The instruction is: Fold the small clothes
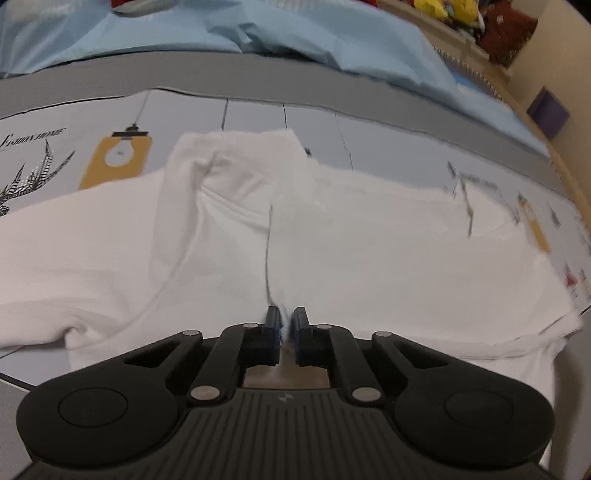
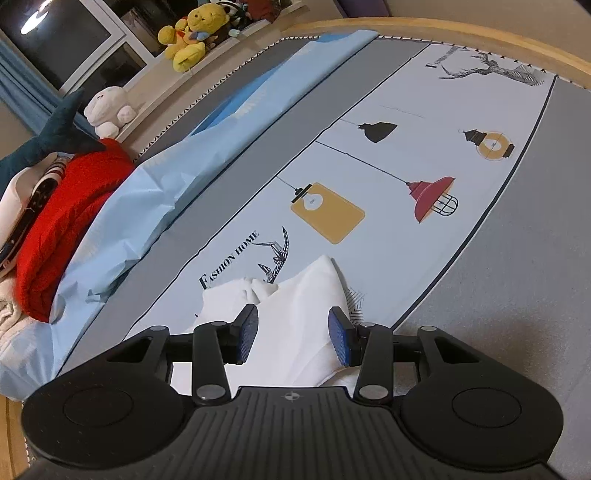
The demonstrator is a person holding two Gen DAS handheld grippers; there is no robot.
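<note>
A white garment (image 1: 332,236) lies spread and creased across the printed mat (image 1: 55,129). My left gripper (image 1: 286,325) is shut on a pinch of its white cloth at the near edge. In the right wrist view a sleeve or corner of the same white garment (image 2: 295,314) lies on the mat (image 2: 388,166), and my right gripper (image 2: 293,332) is open, its blue pads on either side of the cloth, just above it.
A light blue sheet (image 1: 258,29) (image 2: 147,192) lies along the mat's far side. A red knit garment (image 2: 62,221) is piled at the left with other clothes. Plush toys (image 2: 192,33) sit on a shelf. The wooden edge (image 2: 443,33) bounds the surface.
</note>
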